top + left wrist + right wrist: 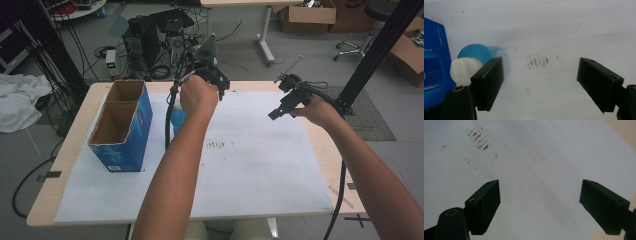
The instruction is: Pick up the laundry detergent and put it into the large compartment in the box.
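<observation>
Insp. note, L to R. Blue box, open-topped w/ two compartments, stood at abt 9 o'clock on the white sheet, nothing visible inside. Just R of it lay a blue bottle w/ white cap, on its side, close beside the box wall; touching or not, cannot tell.

Left gripper hovered over the sheet, jaws spread wide, nothing between them. In left gripper view the bottle sat at abt 9 o'clock of the jaw gap, outside it, partly behind the L jaw. Long axis ran roughly along the line of sight, cap end toward the camera. Judgement: gripper must shift toward 9 o'clock to straddle the body across its width.

Right gripper, at abt 2 o'clock on the table, was held above the sheet, jaws also wide, empty. Well apart from bottle; L hand clearly nearer.

Bottle: pale-blue, smooth rounded body, ribbed white cap. Brown smudges on sheet near centre.
</observation>
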The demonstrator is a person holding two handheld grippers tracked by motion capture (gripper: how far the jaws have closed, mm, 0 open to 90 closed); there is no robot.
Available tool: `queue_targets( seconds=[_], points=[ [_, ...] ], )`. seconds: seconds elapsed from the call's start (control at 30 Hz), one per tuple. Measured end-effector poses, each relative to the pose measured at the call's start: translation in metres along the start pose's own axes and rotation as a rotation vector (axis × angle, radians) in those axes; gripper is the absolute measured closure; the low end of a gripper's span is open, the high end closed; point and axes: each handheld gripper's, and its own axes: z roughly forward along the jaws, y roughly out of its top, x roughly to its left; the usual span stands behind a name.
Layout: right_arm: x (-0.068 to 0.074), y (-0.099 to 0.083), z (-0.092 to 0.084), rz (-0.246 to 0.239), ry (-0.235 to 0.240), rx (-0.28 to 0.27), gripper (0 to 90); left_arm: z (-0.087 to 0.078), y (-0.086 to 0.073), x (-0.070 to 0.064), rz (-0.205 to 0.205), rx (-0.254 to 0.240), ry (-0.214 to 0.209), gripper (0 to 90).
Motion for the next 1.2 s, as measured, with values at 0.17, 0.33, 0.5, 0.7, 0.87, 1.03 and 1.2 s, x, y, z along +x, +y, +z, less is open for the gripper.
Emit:
queue_targets(
  seconds=[0.17,0.33,0.5,0.7,0.87,1.03,1.2],
  points=[
    [0.003,0.001,0.000,-0.008,0.001,0.003,16.8,-0.002,-0.002,0.004,-0.002,-0.007,0.011,22.2],
    [0.004,0.000,-0.001,-0.015,0.004,0.004,16.9,-0.008,-0.003,0.011,-0.015,-0.013,0.027,22.0],
    [0.004,0.000,-0.001,-0.015,0.005,0.009,16.9,-0.014,-0.005,0.021,-0.042,-0.019,0.044,21.5],
    [0.004,-0.002,-0.004,-0.019,0.004,0.004,16.9,-0.016,-0.006,0.034,-0.078,-0.017,0.069,21.1],
    [0.003,-0.002,-0.004,-0.017,0.004,0.005,16.9,-0.012,-0.008,0.044,-0.095,-0.008,0.089,20.5],
    [0.003,-0.002,-0.003,-0.016,0.007,0.005,16.9,-0.006,-0.008,0.051,-0.104,0.002,0.104,20.6],
    [0.002,-0.002,-0.003,-0.018,0.005,0.010,17.0,-0.001,-0.008,0.055,-0.110,0.006,0.102,20.6]
  ],
)
